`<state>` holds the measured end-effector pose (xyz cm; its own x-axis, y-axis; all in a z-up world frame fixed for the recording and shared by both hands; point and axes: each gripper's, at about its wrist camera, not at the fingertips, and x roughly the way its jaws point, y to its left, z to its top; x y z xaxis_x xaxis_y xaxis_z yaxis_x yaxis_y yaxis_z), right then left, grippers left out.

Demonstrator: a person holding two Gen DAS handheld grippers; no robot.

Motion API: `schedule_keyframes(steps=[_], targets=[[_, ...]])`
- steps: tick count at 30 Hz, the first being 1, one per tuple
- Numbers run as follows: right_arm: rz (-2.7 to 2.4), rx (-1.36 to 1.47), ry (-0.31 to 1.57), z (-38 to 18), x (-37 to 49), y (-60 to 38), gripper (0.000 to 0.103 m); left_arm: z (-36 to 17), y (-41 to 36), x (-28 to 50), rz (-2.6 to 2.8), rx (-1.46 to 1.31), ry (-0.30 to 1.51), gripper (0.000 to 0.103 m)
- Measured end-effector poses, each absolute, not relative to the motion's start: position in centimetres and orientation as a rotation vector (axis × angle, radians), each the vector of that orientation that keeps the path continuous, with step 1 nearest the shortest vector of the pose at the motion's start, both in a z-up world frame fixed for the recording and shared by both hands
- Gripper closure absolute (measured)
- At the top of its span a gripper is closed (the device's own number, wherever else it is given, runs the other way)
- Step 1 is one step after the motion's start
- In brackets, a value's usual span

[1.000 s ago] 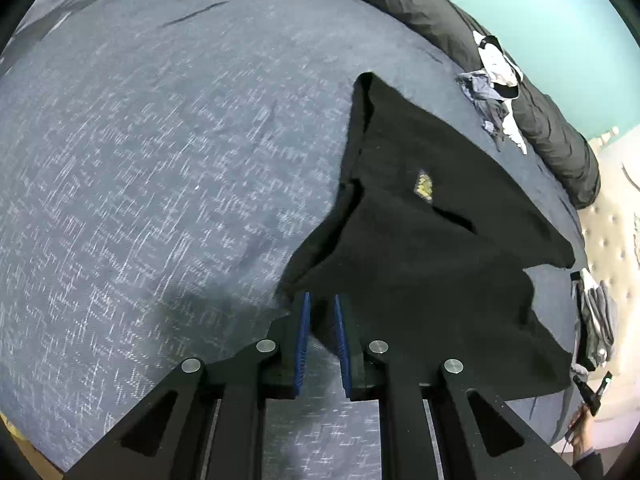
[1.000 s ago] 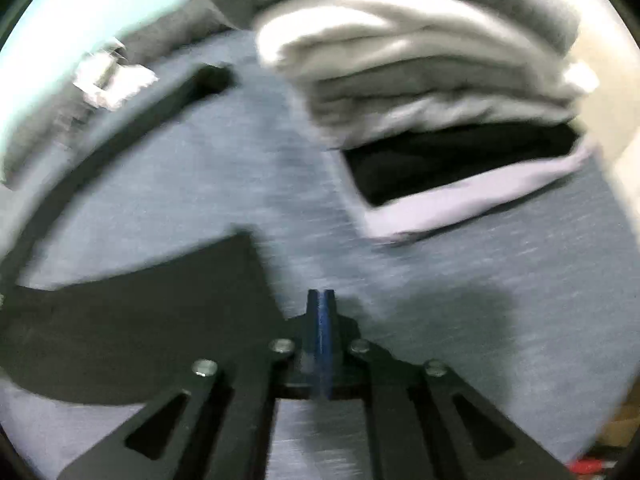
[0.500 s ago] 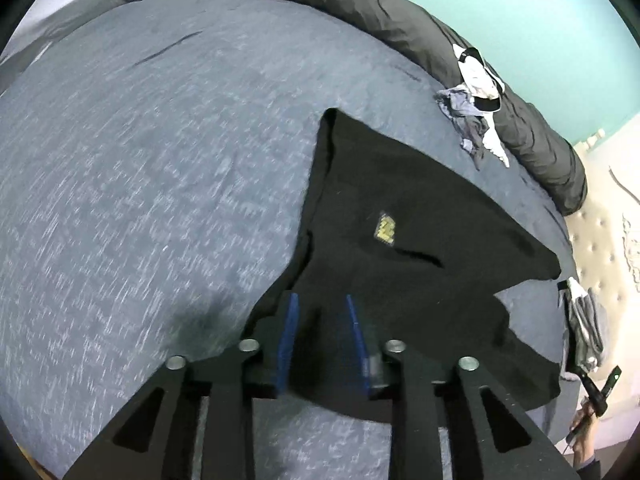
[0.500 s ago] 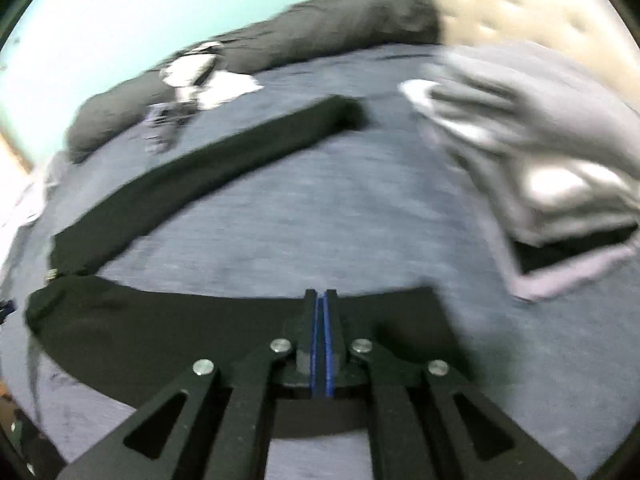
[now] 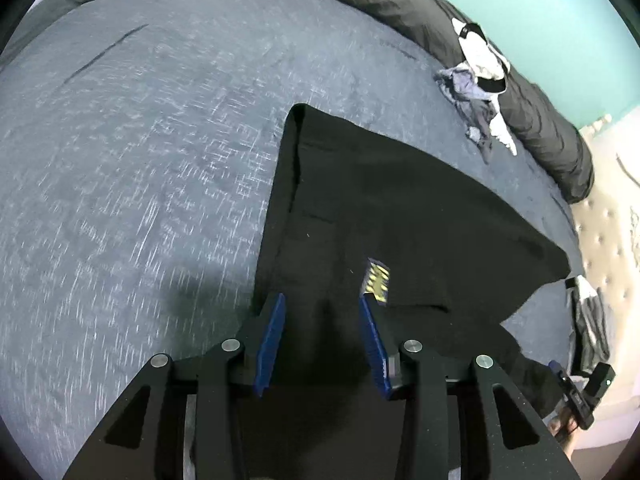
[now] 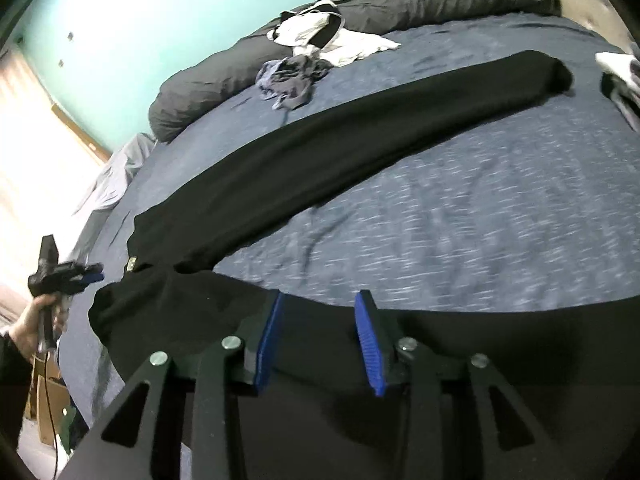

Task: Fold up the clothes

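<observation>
Two grippers work over the bed, where black trousers lie spread near its headboard end. Left gripper and right gripper, jaws just opened and spread, should each pinch one fabric edge squarely before lifting together.

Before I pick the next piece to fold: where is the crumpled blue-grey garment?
In the right wrist view the crumpled blue-grey garment lies on the bed's far side, beyond the black garment, beside the white-and-black clothing against the dark rolled duvet.
</observation>
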<state>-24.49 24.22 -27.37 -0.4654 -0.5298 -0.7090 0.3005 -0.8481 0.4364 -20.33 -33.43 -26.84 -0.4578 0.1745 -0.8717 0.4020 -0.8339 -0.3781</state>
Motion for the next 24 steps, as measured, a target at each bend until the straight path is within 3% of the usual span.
schedule_keyframes(steps=[11, 24], targets=[[-2.278, 1.203, -0.299, -29.7, -23.2, 22.3, 0.061, -30.0, -34.7, -22.5, -2.339, 1.576, 0.88, 0.061], [-2.224, 1.224, -0.423, -31.3, -23.7, 22.8, 0.059, -29.6, -33.3, -24.5, -2.402, 1.59, 0.795, 0.061]])
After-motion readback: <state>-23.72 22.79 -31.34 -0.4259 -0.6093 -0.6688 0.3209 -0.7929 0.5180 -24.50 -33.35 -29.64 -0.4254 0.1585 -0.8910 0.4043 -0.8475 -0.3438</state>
